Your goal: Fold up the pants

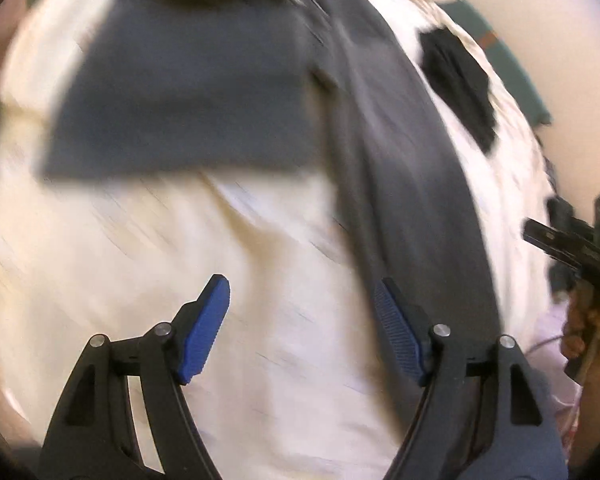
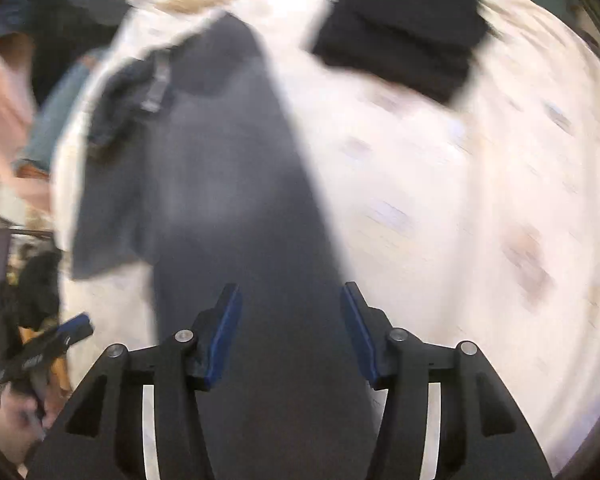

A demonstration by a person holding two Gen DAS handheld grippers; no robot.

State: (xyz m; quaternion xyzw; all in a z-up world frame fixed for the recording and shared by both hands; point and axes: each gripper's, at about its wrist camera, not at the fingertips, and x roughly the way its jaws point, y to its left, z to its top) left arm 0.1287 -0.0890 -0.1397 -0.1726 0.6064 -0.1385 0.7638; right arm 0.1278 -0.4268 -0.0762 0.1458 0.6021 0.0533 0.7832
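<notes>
While the gray pants (image 1: 400, 152) lie spread on the white bed (image 1: 220, 280) toward twelve o'clock, the left gripper (image 1: 300, 312) and right gripper (image 2: 290, 332) both hang apart and empty, so next they should probably grab an end to fold.

White patterned bedsheet (image 2: 480, 220); plain beige wall (image 1: 548, 40) behind.

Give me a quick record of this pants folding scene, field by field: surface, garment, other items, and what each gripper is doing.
surface: white patterned bedsheet
garment: dark grey pants, one leg lying long, the other across it
other item: folded black cloth, apart from the pants
left gripper: open, nothing between its blue pads, above the sheet
right gripper: open, empty, above the long pant leg
image quality: blurred
</notes>
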